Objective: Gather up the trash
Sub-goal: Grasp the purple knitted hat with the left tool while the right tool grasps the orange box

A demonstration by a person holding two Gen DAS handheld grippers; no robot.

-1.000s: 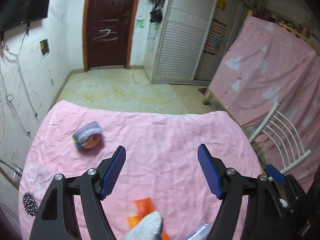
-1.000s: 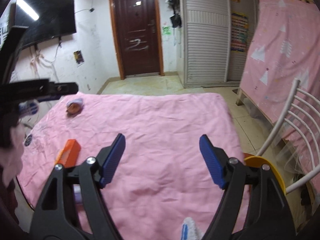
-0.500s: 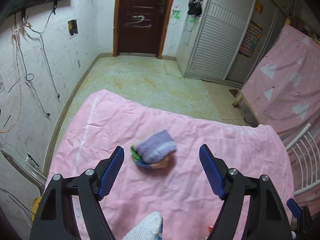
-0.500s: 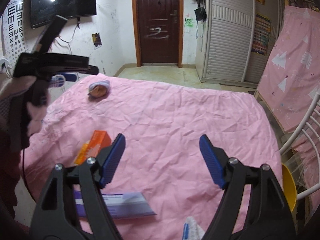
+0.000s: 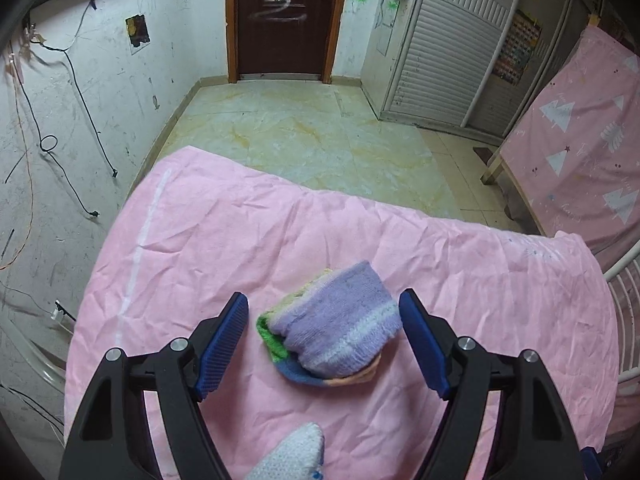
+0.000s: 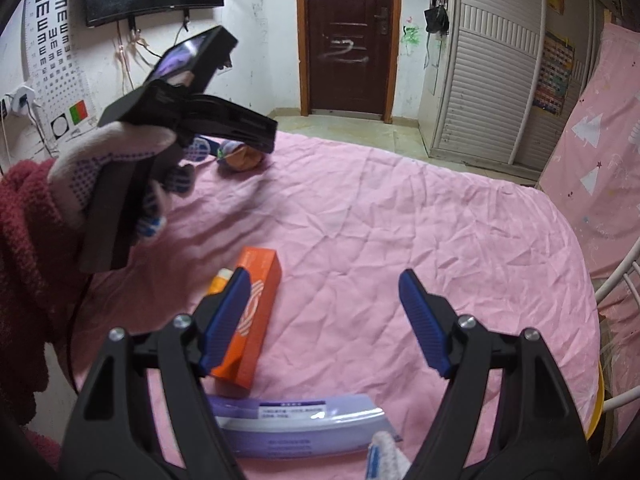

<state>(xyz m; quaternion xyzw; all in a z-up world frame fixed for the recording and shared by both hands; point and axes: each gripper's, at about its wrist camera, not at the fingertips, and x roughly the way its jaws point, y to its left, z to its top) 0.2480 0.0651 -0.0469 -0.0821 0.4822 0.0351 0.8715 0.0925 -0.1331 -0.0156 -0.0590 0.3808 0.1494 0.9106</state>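
Left wrist view: my left gripper [image 5: 322, 338] straddles the balled sock [image 5: 334, 338], jaws unclenched. At nine o'clock from my empty, spread right gripper [image 6: 324, 320], the orange box [image 6: 250, 322] awaits. Nothing collected yet.

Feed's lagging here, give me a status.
Left tongs open, straddling rolled sock, no contact. Right tongs open, empty, above orange box and purple packet. Nothing blocking.

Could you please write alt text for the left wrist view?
Open blue-tipped tongs straddle a rolled-up purple striped sock lying on a wrinkled pink sheet, not yet touching it. Beyond lie a tiled floor and a dark door.
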